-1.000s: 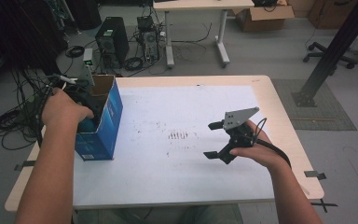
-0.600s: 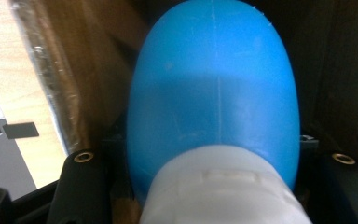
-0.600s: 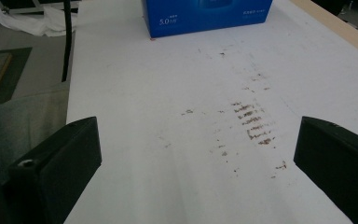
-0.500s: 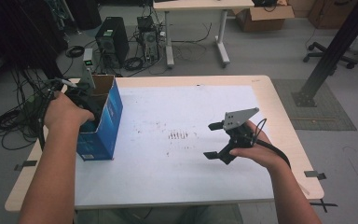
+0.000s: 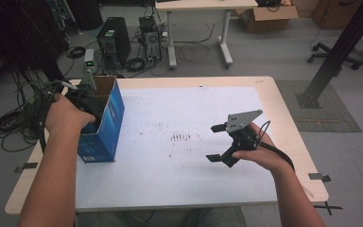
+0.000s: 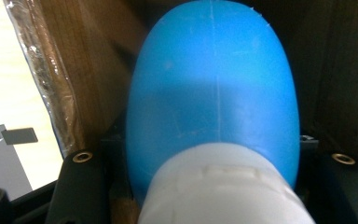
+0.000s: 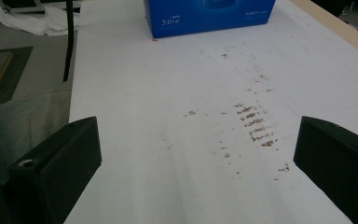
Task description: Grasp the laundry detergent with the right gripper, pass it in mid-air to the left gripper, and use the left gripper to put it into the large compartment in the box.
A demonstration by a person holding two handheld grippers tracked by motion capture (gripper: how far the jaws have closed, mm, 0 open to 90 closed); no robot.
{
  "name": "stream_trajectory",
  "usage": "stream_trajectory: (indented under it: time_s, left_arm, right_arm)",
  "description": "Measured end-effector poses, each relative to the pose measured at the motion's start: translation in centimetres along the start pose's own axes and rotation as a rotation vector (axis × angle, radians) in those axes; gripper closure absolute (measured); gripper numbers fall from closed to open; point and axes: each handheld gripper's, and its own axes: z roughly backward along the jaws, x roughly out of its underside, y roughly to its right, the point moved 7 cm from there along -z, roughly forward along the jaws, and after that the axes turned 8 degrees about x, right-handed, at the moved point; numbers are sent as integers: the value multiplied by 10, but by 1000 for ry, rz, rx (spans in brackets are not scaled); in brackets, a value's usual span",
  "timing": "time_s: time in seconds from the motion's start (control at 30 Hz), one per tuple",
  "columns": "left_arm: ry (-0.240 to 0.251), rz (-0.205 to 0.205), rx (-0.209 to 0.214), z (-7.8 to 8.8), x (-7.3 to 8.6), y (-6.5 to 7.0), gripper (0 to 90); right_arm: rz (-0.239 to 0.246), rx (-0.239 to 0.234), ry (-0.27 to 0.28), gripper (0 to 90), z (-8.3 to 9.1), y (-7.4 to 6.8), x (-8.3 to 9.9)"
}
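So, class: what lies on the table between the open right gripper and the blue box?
Bare white sheet with brown smudges, seen in the right gripper view between the right gripper and blue box.

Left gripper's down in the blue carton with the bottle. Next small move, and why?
Probably lift the left gripper straight up. Its jaws are shut on the blue plastic bottle with a white cap, which sits between the brown inner walls of the open blue cardboard carton. A tilt could snag those walls. The right gripper hangs open over the white tabletop, free to steady the carton.
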Motion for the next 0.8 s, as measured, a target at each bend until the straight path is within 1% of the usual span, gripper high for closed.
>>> stream_trajectory:
  time_s: [0.2,0.3,0.53,0.7,0.8]
  left_arm:
    - [-5,-1,0,0,0,0,378]
    - [6,-8,2,4,0,1,358]
    - [5,-7,7,9,2,2,338]
    - [1,-3,5,12,3,4,320]
    - [6,-2,-2,16,4,6,306]
  right_arm:
    - [-1,3,1,7,1,0,1]
    - [-2,3,2,7,1,0,2]
    - [1,1,3,8,0,0,3]
    - [4,1,4,8,1,-1,3]
    - [4,3,5,7,2,-1,3]
